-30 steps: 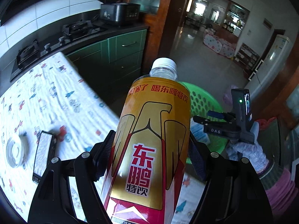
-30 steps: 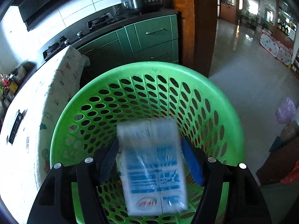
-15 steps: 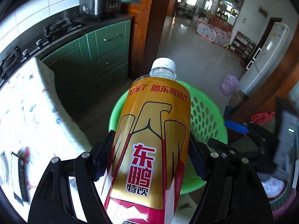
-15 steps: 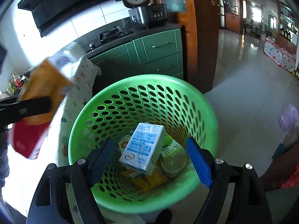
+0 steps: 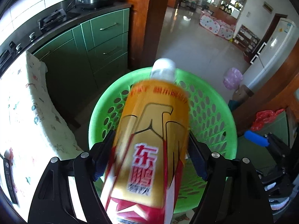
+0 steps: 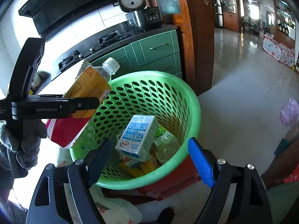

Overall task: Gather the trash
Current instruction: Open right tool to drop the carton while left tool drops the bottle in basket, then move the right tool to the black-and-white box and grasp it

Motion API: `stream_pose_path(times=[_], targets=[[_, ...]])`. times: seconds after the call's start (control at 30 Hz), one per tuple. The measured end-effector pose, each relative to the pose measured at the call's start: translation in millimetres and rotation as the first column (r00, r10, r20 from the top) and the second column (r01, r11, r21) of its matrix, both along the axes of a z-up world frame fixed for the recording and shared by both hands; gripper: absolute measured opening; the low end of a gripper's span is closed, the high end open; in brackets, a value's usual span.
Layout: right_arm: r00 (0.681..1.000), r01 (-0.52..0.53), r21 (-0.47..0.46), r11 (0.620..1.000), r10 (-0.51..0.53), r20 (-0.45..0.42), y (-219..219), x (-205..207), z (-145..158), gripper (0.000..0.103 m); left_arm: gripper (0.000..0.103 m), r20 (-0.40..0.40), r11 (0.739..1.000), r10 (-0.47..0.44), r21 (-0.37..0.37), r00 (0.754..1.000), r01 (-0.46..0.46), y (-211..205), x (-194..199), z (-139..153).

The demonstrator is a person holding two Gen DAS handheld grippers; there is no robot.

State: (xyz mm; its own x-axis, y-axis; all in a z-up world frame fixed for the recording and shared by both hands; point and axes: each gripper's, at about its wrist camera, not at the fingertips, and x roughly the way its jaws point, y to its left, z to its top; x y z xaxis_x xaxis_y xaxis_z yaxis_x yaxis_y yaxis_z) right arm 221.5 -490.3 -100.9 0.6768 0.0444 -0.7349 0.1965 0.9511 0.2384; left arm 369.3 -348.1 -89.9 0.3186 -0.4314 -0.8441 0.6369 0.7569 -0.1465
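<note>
Home kitchen, green cabinets [image 5: 104,43], gas hob [image 6: 110,36], probably rice cooker [image 6: 143,16]

— Where's the basket [image 6: 188,100]?
— On the floor [image 6: 237,85], ahead of my right tongs [image 6: 149,160]. A carton [image 6: 137,136] lies inside it on other scraps.
— And the bottle [image 5: 155,136]?
— Between my left tongs [image 5: 151,158], tilted above the basket's left rim. The cabinets [image 6: 158,52] stand behind, the counter [image 5: 22,112] to the left.

basket [image 6: 188,100]: glossy green perforated plastic | bottle [image 5: 149,140]: clear plastic, shiny yellow-red film label, white cap | milk carton [image 6: 137,136]: smooth printed paperboard | floor [image 6: 243,93]: polished, reflective tile | glove [image 6: 26,140]: rough grey knit | door frame [image 6: 198,37]: varnished wood
</note>
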Motion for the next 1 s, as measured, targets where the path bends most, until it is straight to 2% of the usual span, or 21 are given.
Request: stream_pose_path(times=[0.07, 0.37, 0.47, 0.7, 1.0], targets=[[1.0, -0.004, 0.005, 1.0, 0.004, 0.002, 2, -1, 0, 0.08, 0.078, 0.017, 1.0, 0.005, -0.005, 1.0, -0.005, 3, -2, 4], [1.0, -0.008, 0.0, 1.0, 0.008, 0.014, 17, -9, 8, 0.08, 0.079, 0.065, 0.999, 0.025, -0.044, 0.998, -0.022, 39, -24, 27], [1.0, -0.017, -0.004, 1.0, 0.017, 0.023, 24, -13, 13, 0.08, 0.079, 0.098, 0.998, 0.045, -0.041, 0.994, -0.041, 63, -35, 36], [0.997, -0.069, -0.013, 0.997, 0.07, 0.04, 57, -12, 28, 0.081, 0.079, 0.114, 0.991, 0.127, -0.054, 0.985, -0.121, 127, -53, 50], [0.984, -0.169, -0.013, 0.986, 0.169, 0.047, 117, 3, 41, 0.084, 0.079, 0.138, 0.968, 0.25, -0.04, 0.958, -0.247, 214, -69, 50]])
